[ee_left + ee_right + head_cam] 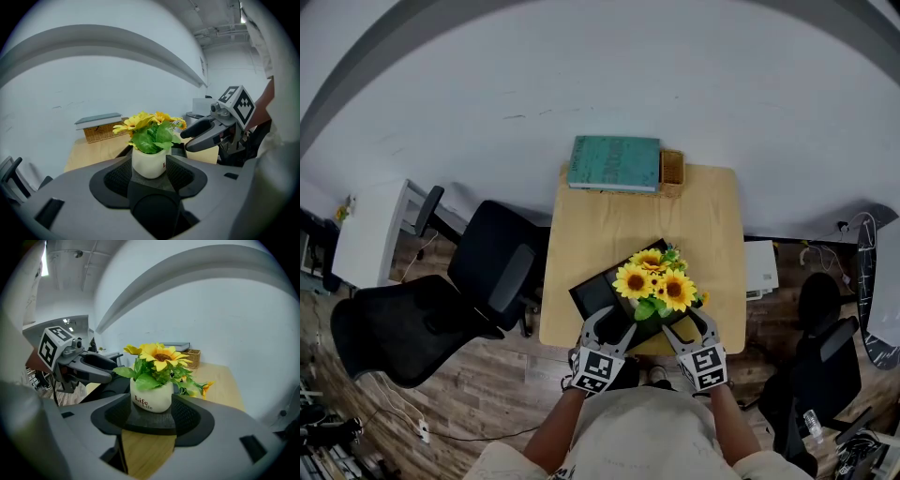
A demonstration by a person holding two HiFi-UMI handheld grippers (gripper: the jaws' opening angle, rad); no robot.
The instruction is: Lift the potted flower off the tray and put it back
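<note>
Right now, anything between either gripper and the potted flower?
Nothing visible. The potted flower stands on the tray. The left gripper and right gripper each face its white pot directly, jaws apart, with no other object in the gap.

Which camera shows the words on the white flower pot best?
The right gripper view: the white pot faces it, with "Life" printed in dark letters. The left gripper view shows its plain side, just a red speck at the edge. In the head view the sunflowers hide it.
</note>
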